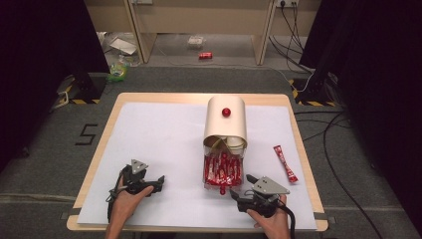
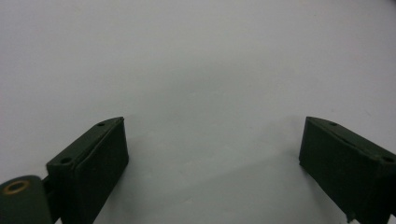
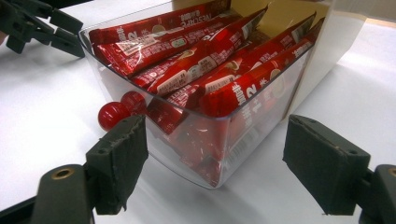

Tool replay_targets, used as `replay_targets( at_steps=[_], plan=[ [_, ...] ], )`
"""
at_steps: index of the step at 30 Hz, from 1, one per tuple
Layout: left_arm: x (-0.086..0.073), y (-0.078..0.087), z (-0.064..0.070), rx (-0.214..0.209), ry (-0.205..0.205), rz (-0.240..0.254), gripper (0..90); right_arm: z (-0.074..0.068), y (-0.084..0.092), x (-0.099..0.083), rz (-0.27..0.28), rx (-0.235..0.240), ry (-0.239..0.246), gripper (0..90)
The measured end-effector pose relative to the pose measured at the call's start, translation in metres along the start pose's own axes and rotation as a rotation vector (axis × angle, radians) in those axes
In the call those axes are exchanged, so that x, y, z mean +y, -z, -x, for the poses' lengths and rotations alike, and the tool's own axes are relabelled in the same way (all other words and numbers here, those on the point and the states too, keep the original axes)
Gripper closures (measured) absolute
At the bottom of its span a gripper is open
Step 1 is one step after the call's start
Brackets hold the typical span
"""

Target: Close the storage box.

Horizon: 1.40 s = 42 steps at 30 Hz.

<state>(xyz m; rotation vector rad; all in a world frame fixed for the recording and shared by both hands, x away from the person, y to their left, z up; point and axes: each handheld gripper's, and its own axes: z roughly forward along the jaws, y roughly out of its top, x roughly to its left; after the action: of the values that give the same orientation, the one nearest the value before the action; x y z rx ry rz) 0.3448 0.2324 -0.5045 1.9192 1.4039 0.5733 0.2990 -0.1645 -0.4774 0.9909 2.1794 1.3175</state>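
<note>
A cream box (image 1: pixel 226 122) with a red knob (image 1: pixel 226 112) on top stands at the middle of the table. Its clear drawer (image 1: pixel 223 172) is pulled out toward me and holds several red sachets (image 3: pixel 196 60). The drawer's red ball knob (image 3: pixel 112 115) sticks out from its front wall. My right gripper (image 1: pixel 241 186) is open just in front of the drawer's near right corner, its jaws on either side of that corner (image 3: pixel 217 140). My left gripper (image 1: pixel 157 183) rests open on the white sheet to the left, with nothing between its jaws (image 2: pixel 212 158).
One loose red sachet (image 1: pixel 285 163) lies on the white sheet (image 1: pixel 164 134) to the right of the drawer, near the table's right edge. In the right gripper view my left gripper (image 3: pixel 37 23) sits beyond the drawer, at the upper left. Cables run over the floor at the right.
</note>
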Motion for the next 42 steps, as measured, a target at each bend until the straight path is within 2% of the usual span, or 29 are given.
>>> replay_targets(
  at_steps=[16, 42],
  plan=[
    [0.000, 0.000, 0.000, 0.000, 0.000, 0.000, 7.4, 0.004, -0.008, 0.005, 0.020, -0.020, 0.002, 22.2],
    [0.000, 0.000, 0.000, 0.000, 0.000, 0.000, 7.4, 0.014, -0.022, 0.011, 0.042, -0.046, -0.032, 22.1]
  ],
)
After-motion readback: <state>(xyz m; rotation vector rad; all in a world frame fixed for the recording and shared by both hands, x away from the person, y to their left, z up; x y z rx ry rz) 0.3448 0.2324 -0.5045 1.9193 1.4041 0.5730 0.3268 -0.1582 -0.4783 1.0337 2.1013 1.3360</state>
